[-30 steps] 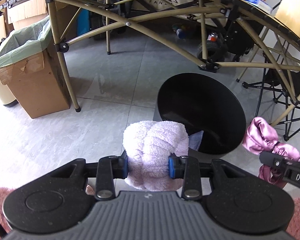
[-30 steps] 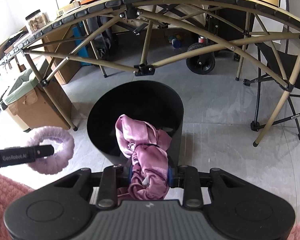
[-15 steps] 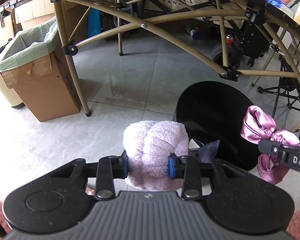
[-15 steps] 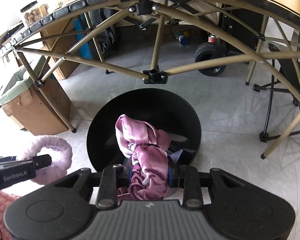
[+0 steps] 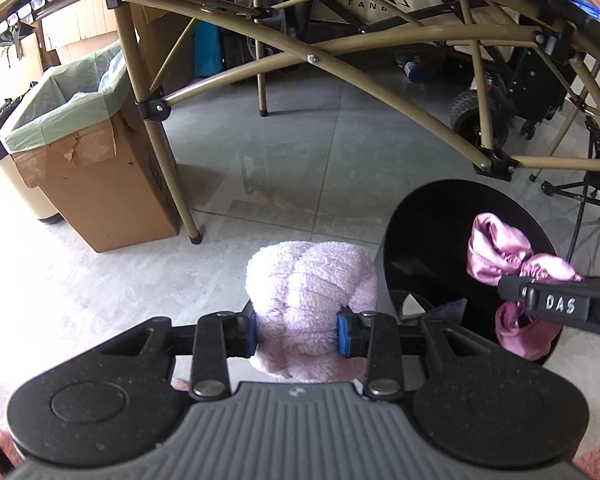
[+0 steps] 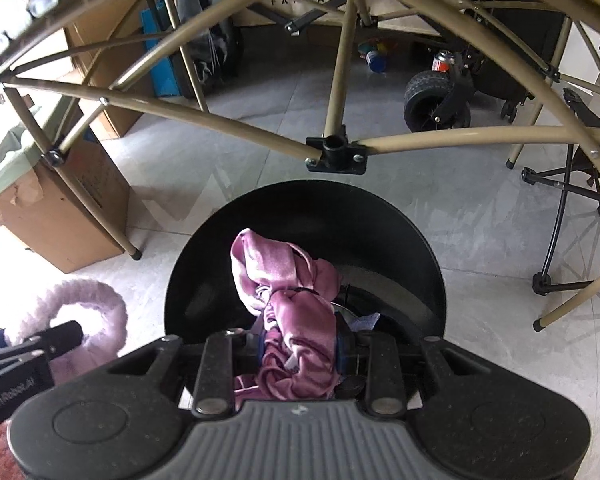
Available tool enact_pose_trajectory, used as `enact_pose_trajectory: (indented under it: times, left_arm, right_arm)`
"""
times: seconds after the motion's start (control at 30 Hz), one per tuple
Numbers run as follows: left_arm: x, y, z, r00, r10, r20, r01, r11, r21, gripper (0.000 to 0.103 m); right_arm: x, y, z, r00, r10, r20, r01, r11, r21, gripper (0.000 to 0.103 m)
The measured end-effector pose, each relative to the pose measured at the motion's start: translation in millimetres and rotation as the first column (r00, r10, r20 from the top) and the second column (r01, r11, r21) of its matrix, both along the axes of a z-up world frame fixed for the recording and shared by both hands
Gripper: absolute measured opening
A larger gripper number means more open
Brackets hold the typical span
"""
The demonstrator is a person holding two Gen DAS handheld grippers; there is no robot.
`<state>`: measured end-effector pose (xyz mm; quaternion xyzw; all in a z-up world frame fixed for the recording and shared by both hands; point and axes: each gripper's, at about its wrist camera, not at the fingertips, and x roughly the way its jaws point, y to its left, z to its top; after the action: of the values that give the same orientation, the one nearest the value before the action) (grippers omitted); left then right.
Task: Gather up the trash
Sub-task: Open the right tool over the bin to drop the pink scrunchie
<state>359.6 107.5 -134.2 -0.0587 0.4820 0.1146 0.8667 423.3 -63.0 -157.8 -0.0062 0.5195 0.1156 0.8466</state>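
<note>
My left gripper [image 5: 297, 330] is shut on a fluffy lilac scrunchie [image 5: 312, 304] and holds it above the tiled floor, just left of a round black bin [image 5: 428, 232]. My right gripper [image 6: 300, 350] is shut on a pink satin cloth [image 6: 296, 300] and holds it over the open mouth of the black bin [image 6: 300, 224]. The pink cloth also shows in the left wrist view [image 5: 504, 256], and the lilac scrunchie in the right wrist view [image 6: 80, 320]. Some grey-blue scraps [image 6: 364, 320] lie inside the bin.
A folding table's tan metal frame [image 5: 340, 68] arches over the bin. A cardboard box lined with a green bag [image 5: 80, 152] stands at the left. A cart wheel [image 6: 432, 100] and a folding chair's legs [image 6: 560, 216] are at the right. Pink rug [image 5: 596, 460] at the bottom corners.
Both grippers moved forward and lower toward the bin. The right gripper now holds the pink cloth over the bin's mouth. Both grips are unchanged.
</note>
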Motion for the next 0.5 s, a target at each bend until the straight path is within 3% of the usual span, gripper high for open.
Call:
enact_pose_trajectory:
  times: [0.37,0.5]
  left_arm:
    - [13.0,6.2,-7.9,0.999,0.023,-0.033,-0.022,1.000,0.006,0.035]
    - [9.7,6.7,-7.9,0.999,0.019,-0.028,-0.019,1.000,0.008,0.035]
  right_arm:
    - [16.5,7.5,-23.7,0.998,-0.010,-0.057,0.009,1.000,-0.022,0.030]
    - [17.1,8.6,-26.3,0.997,-0.002,-0.078,0.001,1.000,-0.018,0.036]
